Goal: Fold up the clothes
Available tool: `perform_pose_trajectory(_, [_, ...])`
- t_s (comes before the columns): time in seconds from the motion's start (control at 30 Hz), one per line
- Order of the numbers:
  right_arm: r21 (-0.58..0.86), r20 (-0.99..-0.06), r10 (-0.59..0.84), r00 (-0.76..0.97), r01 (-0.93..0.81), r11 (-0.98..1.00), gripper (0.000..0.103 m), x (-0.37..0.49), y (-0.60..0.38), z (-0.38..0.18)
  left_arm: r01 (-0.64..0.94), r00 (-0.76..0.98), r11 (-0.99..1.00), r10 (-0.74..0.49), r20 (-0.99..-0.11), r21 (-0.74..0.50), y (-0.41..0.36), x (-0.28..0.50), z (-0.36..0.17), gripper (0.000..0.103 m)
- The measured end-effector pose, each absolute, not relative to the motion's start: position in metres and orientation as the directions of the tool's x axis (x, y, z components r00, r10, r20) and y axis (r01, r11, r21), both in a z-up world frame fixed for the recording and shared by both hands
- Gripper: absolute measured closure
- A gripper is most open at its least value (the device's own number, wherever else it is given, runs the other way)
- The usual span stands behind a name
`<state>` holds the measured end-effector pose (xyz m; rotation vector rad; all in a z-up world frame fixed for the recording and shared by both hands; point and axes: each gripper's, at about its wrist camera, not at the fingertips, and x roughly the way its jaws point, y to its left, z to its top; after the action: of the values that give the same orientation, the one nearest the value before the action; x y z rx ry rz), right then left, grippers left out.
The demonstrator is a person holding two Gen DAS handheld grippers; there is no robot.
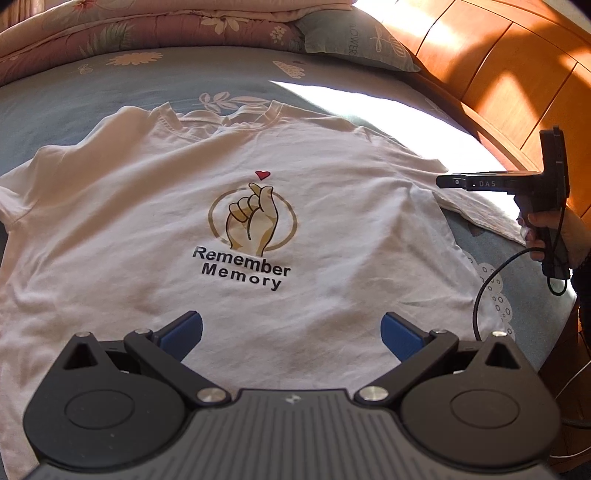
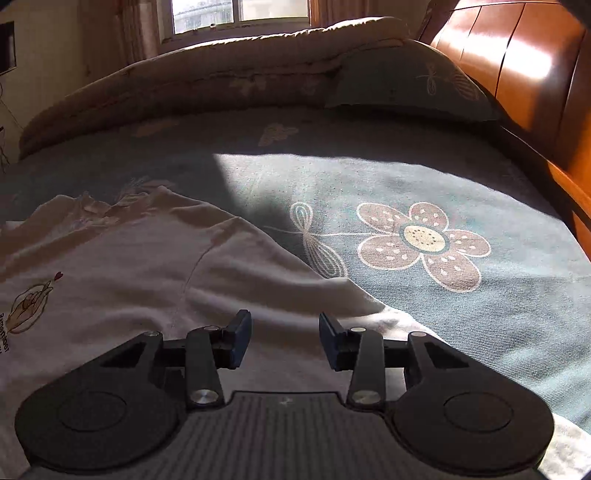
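T-shirt [image 1: 229, 229] lies flat (seemingly unfolded) on bedspread [image 2: 443, 184].

Open sheet [image 2: 461, 177] between shirt [image 1: 295, 221] and headboard [image 1: 517, 66]

Home bedroom. Bed spread with grey-blue floral sheet [image 2: 424, 206]; matching pillow [image 2: 410, 81] and folded pink floral quilt [image 1: 155, 26] at far side. Glossy orange wooden headboard [image 1: 517, 66] along right. Curtained window [image 2: 240, 13] behind, sunlight striking sheet and wood.
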<state>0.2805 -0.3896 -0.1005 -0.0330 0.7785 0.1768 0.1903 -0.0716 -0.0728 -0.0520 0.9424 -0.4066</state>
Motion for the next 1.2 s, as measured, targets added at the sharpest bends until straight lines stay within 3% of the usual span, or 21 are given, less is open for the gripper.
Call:
perform_pose_trajectory(0.07, [0.005,-0.738,0.117,0.664,-0.168,0.986,0.051,0.275,-0.377,-0.117,0.325,0.522,0.922,-0.362,-0.772,-0.213,-0.072,0.187,-0.071,0.001])
perform_pose_trajectory(0.13, [0.016,-0.718,0.112,0.687,-0.144,0.989,0.046,0.255,-0.382,-0.120,0.325,0.523,0.920,-0.367,-0.769,-0.218,-0.069,0.185,-0.071,0.001])
perform_pose_trajectory(0.3, [0.076,-0.743,0.133,0.656,-0.115,0.990,0.044,0.215,-0.410,-0.109,0.305,0.532,0.927,-0.355,-0.769,-0.217,-0.066,0.188,-0.072,0.001])
perform_pose_trajectory(0.4, [0.059,-0.692,0.036,0.721,0.006,0.998,0.035,0.214,-0.436,-0.098,0.310,0.538,0.925,-0.362,-0.761,-0.220,-0.069,0.189,-0.068,0.001])
perform_pose_trajectory(0.6, [0.069,-0.709,-0.184,0.681,0.326,0.943,0.034,0.193,-0.512,-0.118,0.326,0.526,0.921,-0.366,-0.768,-0.216,-0.072,0.186,-0.071,0.001])
perform_pose_trajectory(0.8, [0.108,-0.705,-0.212,0.677,0.398,0.911,0.034,0.115,-0.542,-0.112,0.313,0.518,0.924,-0.360,-0.776,-0.220,-0.074,0.192,-0.076,0.001])
perform_pose_trajectory(0.97, [0.131,-0.648,-0.262,0.716,0.444,0.887,0.026,0.135,-0.554,-0.094,0.340,0.524,0.914,-0.378,-0.763,-0.219,-0.081,0.189,-0.069,0.001])
perform_pose_trajectory(1.2, [0.112,-0.685,-0.281,0.672,0.479,0.871,0.030,0.148,-0.571,-0.117,0.284,0.542,0.946,-0.290,-0.788,-0.153,-0.068,0.192,-0.076,0.001])
